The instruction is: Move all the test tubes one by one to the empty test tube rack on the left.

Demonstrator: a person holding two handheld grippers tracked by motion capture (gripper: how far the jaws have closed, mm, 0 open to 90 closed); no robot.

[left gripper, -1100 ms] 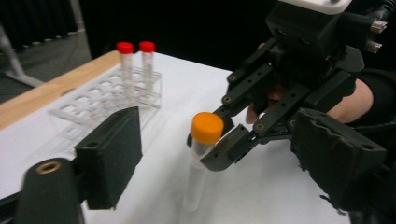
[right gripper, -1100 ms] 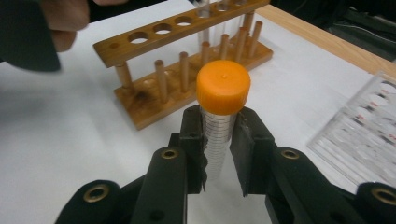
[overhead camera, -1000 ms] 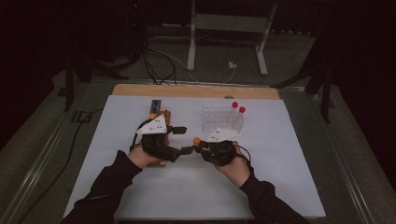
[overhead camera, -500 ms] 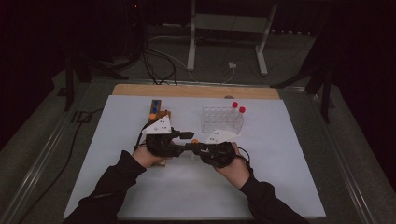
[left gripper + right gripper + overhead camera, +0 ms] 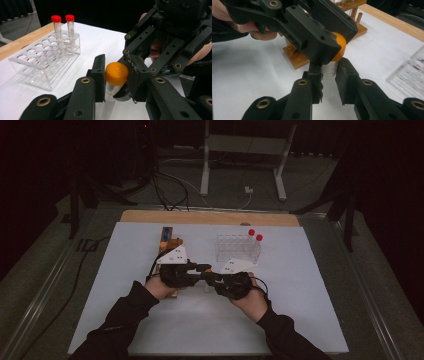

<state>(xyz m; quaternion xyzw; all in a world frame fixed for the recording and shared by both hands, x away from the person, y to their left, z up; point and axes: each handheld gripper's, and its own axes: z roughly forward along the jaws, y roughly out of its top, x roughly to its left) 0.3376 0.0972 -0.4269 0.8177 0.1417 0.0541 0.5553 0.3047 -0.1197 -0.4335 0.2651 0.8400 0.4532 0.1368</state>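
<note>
— Where do we have the tube (image 5: pixel 329 71)?
— Over the white table (image 5: pixel 300 285), right gripper (image 5: pixel 329 75) clenching its body, left gripper (image 5: pixel 116 75) just closed onto its orange cap (image 5: pixel 116 73).
— Anything close?
— The clear rack (image 5: pixel 37 67) and wooden rack (image 5: pixel 299 58) nearby, both apart.

An orange screw cap (image 5: pixel 116 74) tops a clear plastic tube (image 5: pixel 329 72) with fine printed lines. Two red-capped tubes (image 5: pixel 63 27) stand in a clear acrylic rack (image 5: pixel 37 62). White sheet (image 5: pixel 310 285) covers the table; black grippers.
</note>
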